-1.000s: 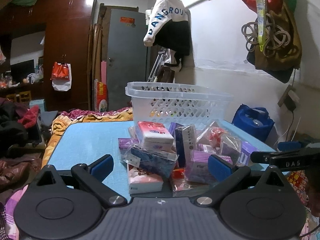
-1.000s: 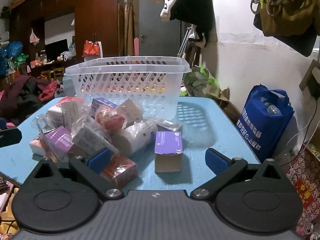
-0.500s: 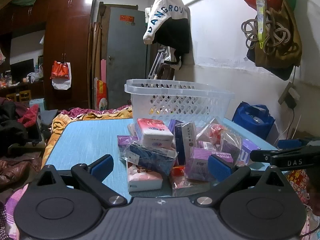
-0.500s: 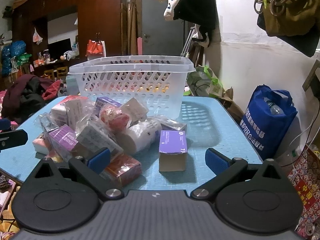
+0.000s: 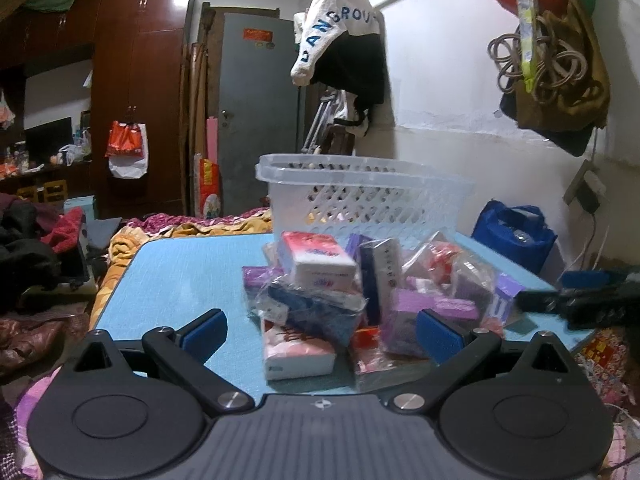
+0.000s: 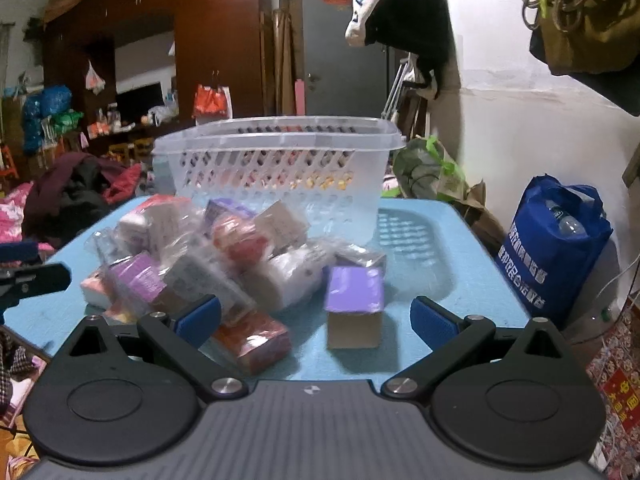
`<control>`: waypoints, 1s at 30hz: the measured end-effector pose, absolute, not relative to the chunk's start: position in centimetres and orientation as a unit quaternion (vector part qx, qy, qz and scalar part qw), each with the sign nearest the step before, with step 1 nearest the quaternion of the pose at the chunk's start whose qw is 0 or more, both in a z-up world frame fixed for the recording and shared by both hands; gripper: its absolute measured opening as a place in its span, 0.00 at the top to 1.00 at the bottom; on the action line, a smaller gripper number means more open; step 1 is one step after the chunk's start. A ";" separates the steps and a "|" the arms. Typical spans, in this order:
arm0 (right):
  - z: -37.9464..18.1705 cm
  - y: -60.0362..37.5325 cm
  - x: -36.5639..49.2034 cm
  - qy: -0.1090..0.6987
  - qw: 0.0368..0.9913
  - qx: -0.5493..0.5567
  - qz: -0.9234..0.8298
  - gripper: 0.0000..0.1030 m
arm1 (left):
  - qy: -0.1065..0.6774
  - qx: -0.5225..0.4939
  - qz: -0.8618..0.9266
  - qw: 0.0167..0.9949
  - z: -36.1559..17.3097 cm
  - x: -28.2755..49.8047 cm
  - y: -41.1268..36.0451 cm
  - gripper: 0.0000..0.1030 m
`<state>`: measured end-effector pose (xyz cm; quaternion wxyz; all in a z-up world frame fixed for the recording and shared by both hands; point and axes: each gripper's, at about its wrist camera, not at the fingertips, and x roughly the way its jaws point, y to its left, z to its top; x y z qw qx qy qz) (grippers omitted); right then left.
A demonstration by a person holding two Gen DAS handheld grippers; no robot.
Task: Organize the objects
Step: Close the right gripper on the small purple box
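Observation:
A heap of wrapped packets and small boxes (image 5: 344, 296) lies on the blue table (image 5: 180, 276), in front of a white perforated basket (image 5: 360, 196). My left gripper (image 5: 320, 332) is open near the table's front edge, with a pink-and-white tissue pack (image 5: 296, 352) just beyond its fingers. My right gripper (image 6: 316, 318) is open too, facing the same heap (image 6: 224, 256) from the other side. A purple-topped box (image 6: 354, 304) stands apart, just ahead between the right fingers. The basket (image 6: 276, 176) sits behind. Each gripper shows at the edge of the other's view.
A blue shopping bag (image 6: 556, 240) stands on the floor right of the table. Clothes and bedding (image 5: 48, 248) pile up to the left. A wardrobe (image 5: 132, 92) and a grey door (image 5: 256, 120) stand behind. Bags hang on the white wall (image 5: 556, 52).
Both grippers have drawn slightly closer to the heap, which sits a little lower in each view. Nothing on the table has moved, and both stay open.

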<state>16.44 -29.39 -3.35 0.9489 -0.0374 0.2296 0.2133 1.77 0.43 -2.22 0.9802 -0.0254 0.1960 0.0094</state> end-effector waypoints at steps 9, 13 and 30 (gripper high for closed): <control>-4.7 -30.8 19.0 0.250 0.947 -0.028 0.201 0.14 | 0.207 -0.031 0.022 0.978 -3.5 3.7 1.1 0.06; -5.4 -29.6 19.7 0.256 0.944 -0.053 0.199 0.15 | 0.205 -0.012 0.028 0.978 -3.7 5.6 1.1 0.06; -4.9 -30.4 20.0 0.259 0.947 -0.043 0.184 0.59 | 0.202 -0.019 0.015 0.979 -3.7 6.6 1.8 0.22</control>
